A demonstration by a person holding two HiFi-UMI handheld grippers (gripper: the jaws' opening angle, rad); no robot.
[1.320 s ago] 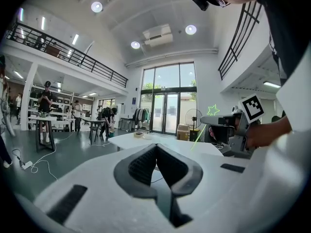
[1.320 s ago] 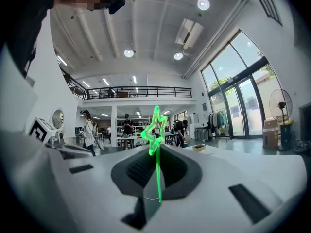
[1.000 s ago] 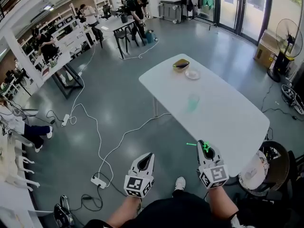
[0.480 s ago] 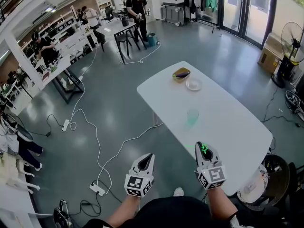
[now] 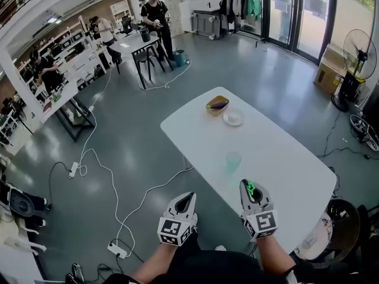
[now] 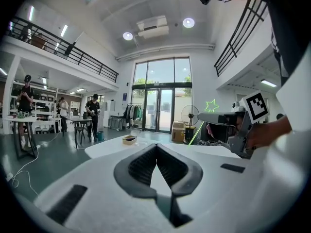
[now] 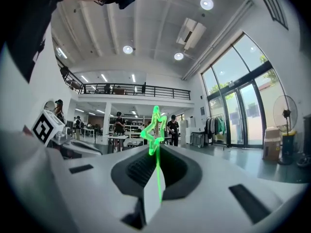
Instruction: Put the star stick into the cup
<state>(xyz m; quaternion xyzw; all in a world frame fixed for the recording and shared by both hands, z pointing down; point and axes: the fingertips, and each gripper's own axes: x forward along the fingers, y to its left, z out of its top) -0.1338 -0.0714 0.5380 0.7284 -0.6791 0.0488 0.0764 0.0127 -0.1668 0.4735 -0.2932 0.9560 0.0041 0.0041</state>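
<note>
Daylight is streaming through the glass doors (image 5: 296,16) and ceiling lamps (image 7: 206,4) are shining, keeping the hall bright; the white worktop (image 5: 278,141) is glaring faintly. Fisheye is bending every edge, gripper-view corners are going black, and the near fingers (image 7: 138,171) are blurring

Readable text: none is showing in any view.
Left gripper (image 5: 189,196): its cube (image 5: 172,230) is carrying black-and-white square markers, with no letters or digits.
Right gripper (image 5: 246,185): its cube (image 5: 265,222) is carrying the same kind of marker, also wordless.
Cardboard box (image 5: 327,74): is showing nothing legible.
</note>
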